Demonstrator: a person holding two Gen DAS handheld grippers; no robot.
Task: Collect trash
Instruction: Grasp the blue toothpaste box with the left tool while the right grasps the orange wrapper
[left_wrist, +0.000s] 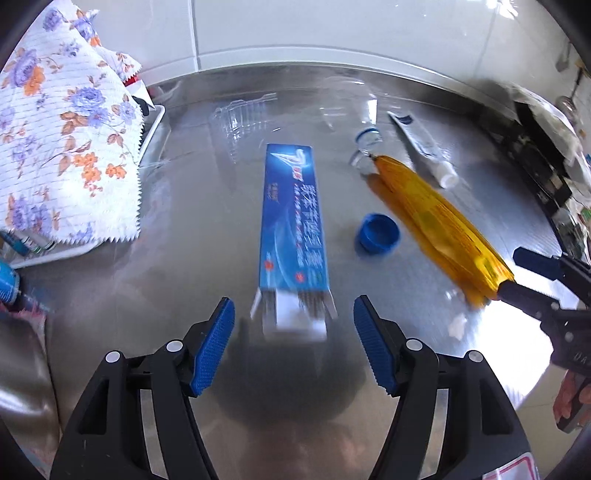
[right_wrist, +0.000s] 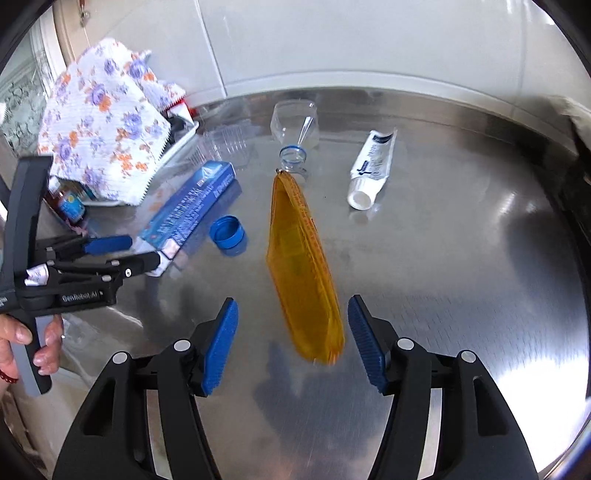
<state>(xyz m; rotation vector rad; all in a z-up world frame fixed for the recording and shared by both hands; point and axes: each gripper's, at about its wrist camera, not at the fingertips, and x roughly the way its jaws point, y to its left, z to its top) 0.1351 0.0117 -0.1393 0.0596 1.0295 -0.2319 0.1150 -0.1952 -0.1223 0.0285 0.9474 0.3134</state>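
Note:
A blue toothpaste box (left_wrist: 293, 218) lies on the steel table (left_wrist: 184, 266), its opened white flap end just ahead of my open left gripper (left_wrist: 293, 343). The box also shows in the right wrist view (right_wrist: 192, 210). An orange translucent pouch (right_wrist: 301, 266) lies lengthwise, its near end between the fingers of my open right gripper (right_wrist: 293, 341). It also shows in the left wrist view (left_wrist: 436, 218), with the right gripper (left_wrist: 517, 273) at its end. A blue bottle cap (right_wrist: 227, 232), a clear cut bottle top (right_wrist: 295, 129) and a white tube (right_wrist: 371, 166) lie further back.
A floral cloth (left_wrist: 62, 140) covers a white tray (left_wrist: 155, 125) of bottles at the left. A clear plastic shell (left_wrist: 240, 118) lies behind the box. A white wall (right_wrist: 351, 40) bounds the back. Dark clutter (left_wrist: 543, 155) sits at the right edge.

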